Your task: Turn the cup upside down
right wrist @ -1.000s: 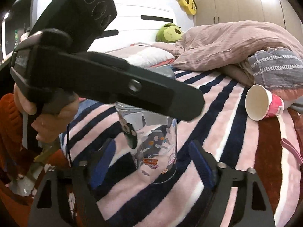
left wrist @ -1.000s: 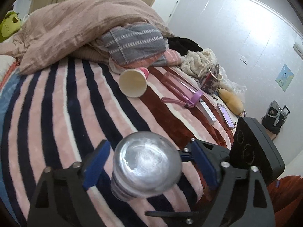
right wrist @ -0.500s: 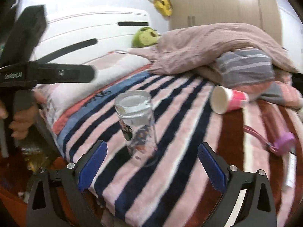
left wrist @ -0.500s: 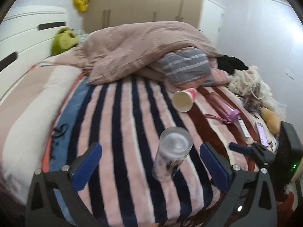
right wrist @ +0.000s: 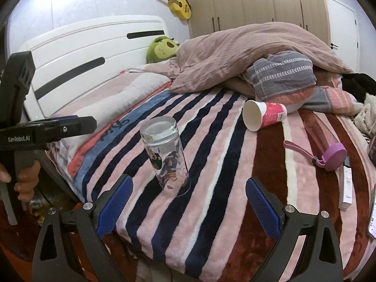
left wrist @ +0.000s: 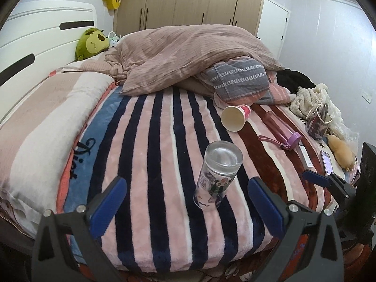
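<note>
Left gripper (left wrist: 185, 202) spread wide, gripping nothing; right gripper (right wrist: 188, 202) equally released. Glass cup (left wrist: 217, 175) stands upside down on the striped blanket (left wrist: 145, 145), paper cup (left wrist: 235, 117) toppled at one o'clock.

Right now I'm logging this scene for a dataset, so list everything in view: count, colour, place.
glass cup: 1, clear with cartoon print, standing on the striped blanket near the bed's front edge, closed end up
paper cup: 1, pink and white, on its side farther back
water bottle: 1, pink with purple cap, lying at the right
remote: 1, white, right edge
phone: 1, screen lit, right edge
duvet: 1, dusty pink, heaped at the back
grey pillow: 1, under the duvet
plush toy: 1, green, by the headboard
guitar: 1, yellow, on the wall
left gripper: open, holding nothing
right gripper: open, holding nothing
</note>
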A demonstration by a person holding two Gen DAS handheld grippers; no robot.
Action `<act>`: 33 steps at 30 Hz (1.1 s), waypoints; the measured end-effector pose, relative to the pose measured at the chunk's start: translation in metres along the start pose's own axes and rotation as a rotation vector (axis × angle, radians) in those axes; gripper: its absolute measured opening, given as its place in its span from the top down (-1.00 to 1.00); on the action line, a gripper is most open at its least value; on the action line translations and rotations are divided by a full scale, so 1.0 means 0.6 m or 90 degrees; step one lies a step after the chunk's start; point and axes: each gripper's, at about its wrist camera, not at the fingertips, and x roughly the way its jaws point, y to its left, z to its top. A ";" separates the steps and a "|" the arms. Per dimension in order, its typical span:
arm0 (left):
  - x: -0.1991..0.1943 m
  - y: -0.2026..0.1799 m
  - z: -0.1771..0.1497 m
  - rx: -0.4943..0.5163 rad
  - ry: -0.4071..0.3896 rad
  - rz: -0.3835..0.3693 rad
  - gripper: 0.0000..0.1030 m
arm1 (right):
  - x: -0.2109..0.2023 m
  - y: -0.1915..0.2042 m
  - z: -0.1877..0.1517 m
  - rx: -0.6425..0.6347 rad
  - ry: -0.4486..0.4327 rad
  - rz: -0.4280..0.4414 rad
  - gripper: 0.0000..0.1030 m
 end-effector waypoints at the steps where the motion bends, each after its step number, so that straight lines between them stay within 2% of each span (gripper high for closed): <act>1: 0.000 0.000 0.000 0.000 0.000 -0.001 -0.99 | -0.001 0.000 0.000 0.000 -0.001 -0.001 -0.88; 33: -0.023 -0.001 0.011 0.009 -0.020 -0.010 -0.99 | -0.033 -0.008 0.015 0.031 -0.024 0.016 -0.88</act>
